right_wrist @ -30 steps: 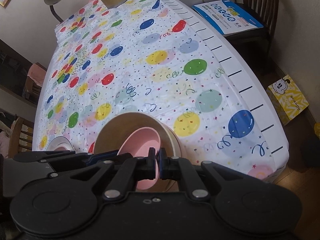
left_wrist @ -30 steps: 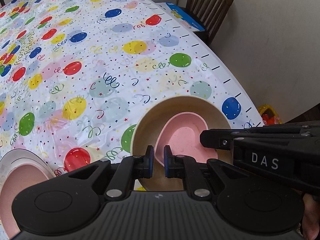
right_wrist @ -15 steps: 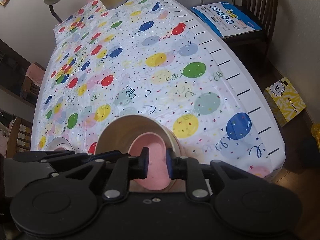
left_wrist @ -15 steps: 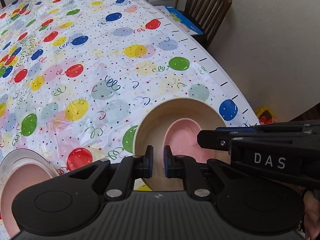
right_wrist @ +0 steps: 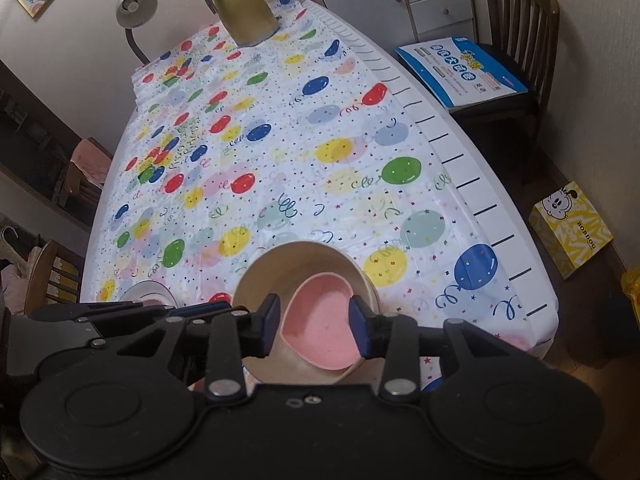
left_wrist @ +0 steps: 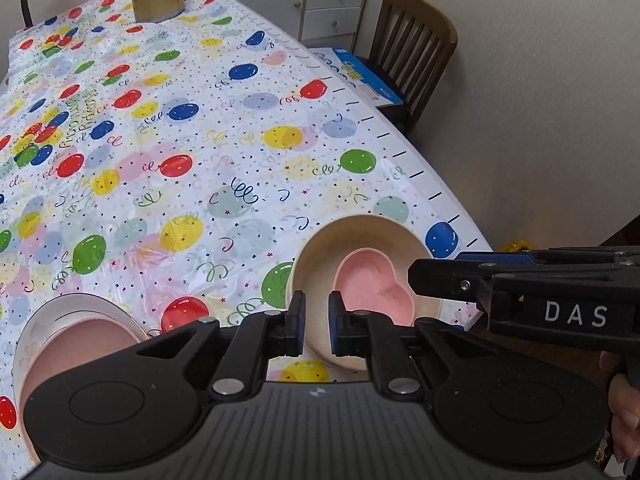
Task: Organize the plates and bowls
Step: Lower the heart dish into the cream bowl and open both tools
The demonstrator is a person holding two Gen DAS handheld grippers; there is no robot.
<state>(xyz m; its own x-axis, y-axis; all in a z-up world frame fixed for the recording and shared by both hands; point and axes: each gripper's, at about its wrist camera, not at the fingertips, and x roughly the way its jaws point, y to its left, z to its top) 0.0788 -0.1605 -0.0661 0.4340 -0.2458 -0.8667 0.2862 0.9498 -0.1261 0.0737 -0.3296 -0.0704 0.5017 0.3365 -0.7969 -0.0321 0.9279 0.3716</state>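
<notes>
A pink heart-shaped bowl (left_wrist: 374, 286) lies inside a larger beige bowl (left_wrist: 320, 264) near the table's front right edge; both also show in the right wrist view, the pink bowl (right_wrist: 320, 328) in the beige bowl (right_wrist: 272, 272). My left gripper (left_wrist: 314, 322) is open by a narrow gap, its fingers just over the beige bowl's near rim, holding nothing. My right gripper (right_wrist: 314, 326) is open, its fingers apart on either side of the pink bowl without gripping it. A pink plate (left_wrist: 80, 340) rests on a white plate (left_wrist: 68, 306) at the front left.
A gold jug (right_wrist: 244, 12) stands at the table's far end beside a lamp (right_wrist: 134, 8). A wooden chair (right_wrist: 516, 32) with a blue box (right_wrist: 464, 70) stands to the right. A yellow box (right_wrist: 572, 228) sits on the floor. The table edge runs close to the bowls.
My right gripper has opened and let go of the pink bowl, which now rests in the beige bowl. Both grippers have drawn back and risen a little.
</notes>
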